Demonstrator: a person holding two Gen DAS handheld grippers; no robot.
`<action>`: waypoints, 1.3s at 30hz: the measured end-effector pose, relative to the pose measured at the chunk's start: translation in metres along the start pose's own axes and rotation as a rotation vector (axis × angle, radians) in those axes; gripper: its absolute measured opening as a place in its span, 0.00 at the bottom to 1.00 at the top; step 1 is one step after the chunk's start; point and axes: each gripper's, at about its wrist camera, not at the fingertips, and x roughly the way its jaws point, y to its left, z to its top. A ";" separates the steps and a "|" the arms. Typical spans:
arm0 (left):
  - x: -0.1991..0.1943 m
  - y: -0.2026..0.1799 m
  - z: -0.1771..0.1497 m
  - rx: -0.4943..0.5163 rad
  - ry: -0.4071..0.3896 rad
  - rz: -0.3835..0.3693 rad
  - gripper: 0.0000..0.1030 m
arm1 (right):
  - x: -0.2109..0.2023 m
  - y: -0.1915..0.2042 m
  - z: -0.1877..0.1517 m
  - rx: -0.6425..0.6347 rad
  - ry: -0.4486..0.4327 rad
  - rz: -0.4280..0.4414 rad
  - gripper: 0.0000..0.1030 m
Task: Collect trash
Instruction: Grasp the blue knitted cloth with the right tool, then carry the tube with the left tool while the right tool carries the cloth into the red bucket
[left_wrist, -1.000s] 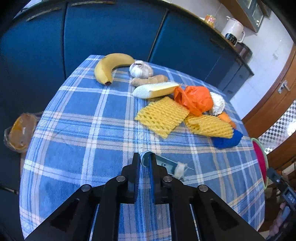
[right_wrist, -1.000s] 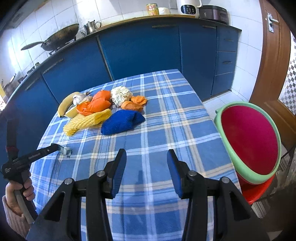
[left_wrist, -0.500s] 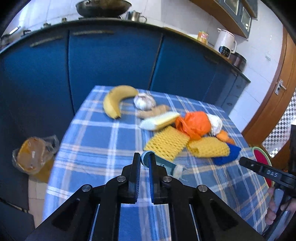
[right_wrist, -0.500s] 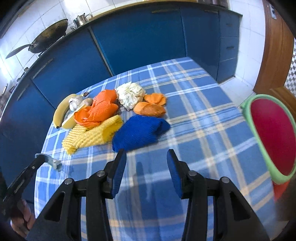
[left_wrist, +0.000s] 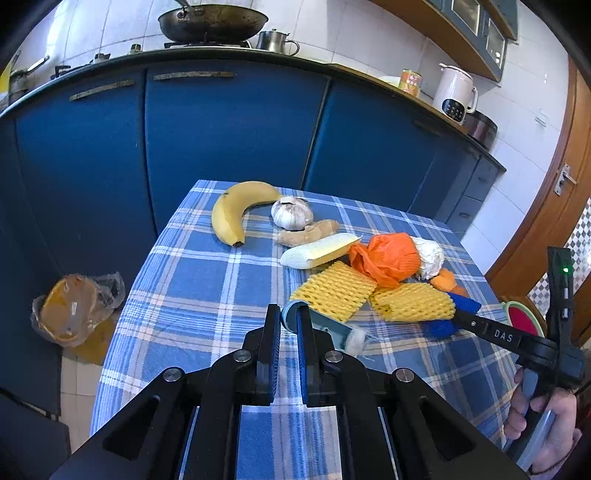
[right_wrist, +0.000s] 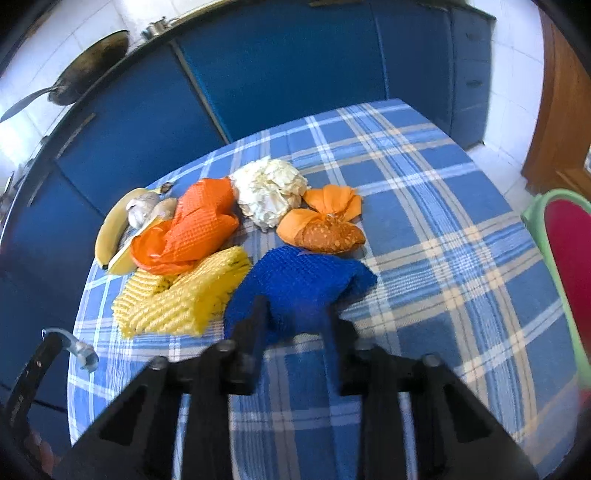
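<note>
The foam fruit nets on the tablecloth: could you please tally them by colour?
Yellow foam nets: 2
Orange foam net: 1
Blue foam net: 1
White foam net: 1
Total: 5

Your left wrist view is sharp and evenly daylit, with glare on the white wall tiles (left_wrist: 122, 22) far beyond the tongs. Your right wrist view is motion-blurred: the right gripper (right_wrist: 295, 314) smears as its jaws close around the blue foam net (right_wrist: 303, 280). Both frames bow at the edges, with black corners.
</note>
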 end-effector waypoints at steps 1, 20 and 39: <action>-0.002 -0.002 0.000 0.002 -0.002 0.000 0.08 | -0.003 0.001 -0.001 -0.012 -0.006 0.006 0.15; -0.044 -0.062 -0.005 0.102 -0.043 -0.061 0.08 | -0.116 -0.020 -0.032 -0.052 -0.201 0.046 0.13; -0.038 -0.159 -0.017 0.211 0.064 -0.179 0.08 | -0.189 -0.120 -0.063 0.072 -0.326 -0.050 0.13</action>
